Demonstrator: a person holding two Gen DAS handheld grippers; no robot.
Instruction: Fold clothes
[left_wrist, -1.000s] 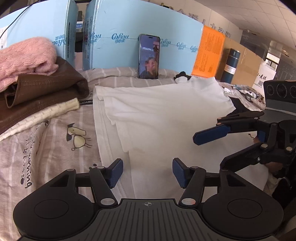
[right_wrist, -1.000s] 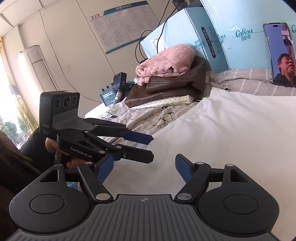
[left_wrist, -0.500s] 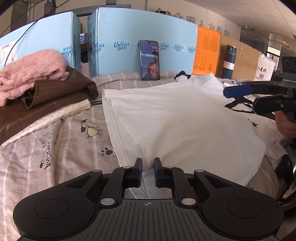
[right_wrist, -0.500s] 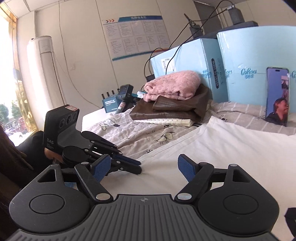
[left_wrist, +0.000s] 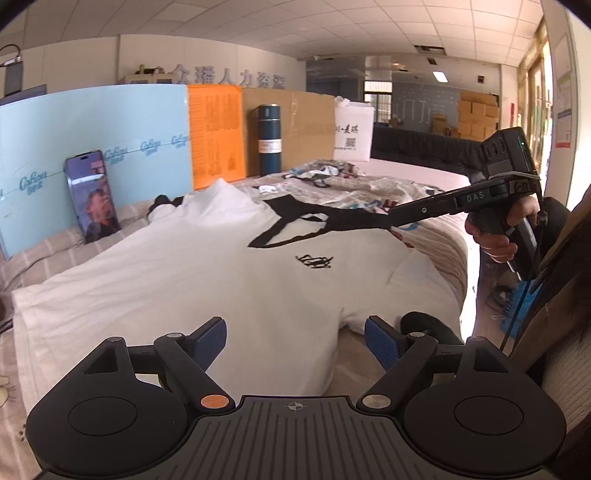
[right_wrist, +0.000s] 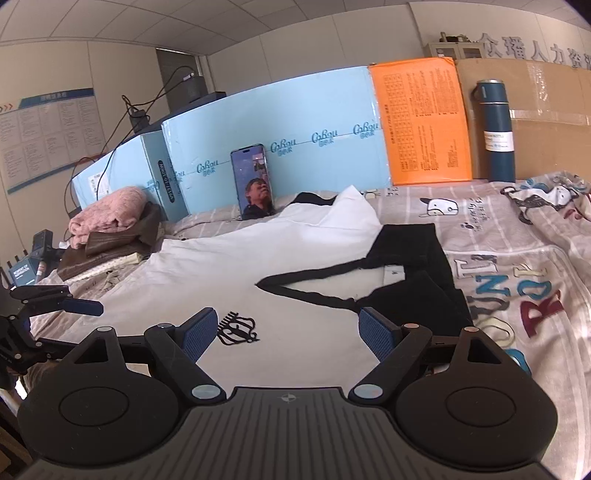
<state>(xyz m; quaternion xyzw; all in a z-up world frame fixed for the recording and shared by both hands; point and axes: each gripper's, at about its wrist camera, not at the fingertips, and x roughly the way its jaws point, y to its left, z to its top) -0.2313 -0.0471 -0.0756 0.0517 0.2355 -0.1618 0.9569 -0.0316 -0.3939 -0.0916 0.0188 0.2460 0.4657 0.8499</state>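
The white cotton T-shirt with black collar trim and a small black crest (left_wrist: 229, 280) is lying spread on the bed with the striped cartoon-print sheet (right_wrist: 517, 266), its long axis running from the neckline at the person's right toward the hem at the left. The left gripper (left_wrist: 295, 339) is hovering with jaws standing wide apart and empty over the shirt's near edge, while the right gripper (right_wrist: 286, 332), equally spread and empty, is hanging nearer the crest and collar. Open sheet is lying beyond the collar; the stack of folded pink, brown and cream clothes (right_wrist: 114, 229) is crowding the left

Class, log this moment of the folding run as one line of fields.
left gripper: open, over shirt hem | right gripper: open, near black collar | white shirt: spread flat on bed
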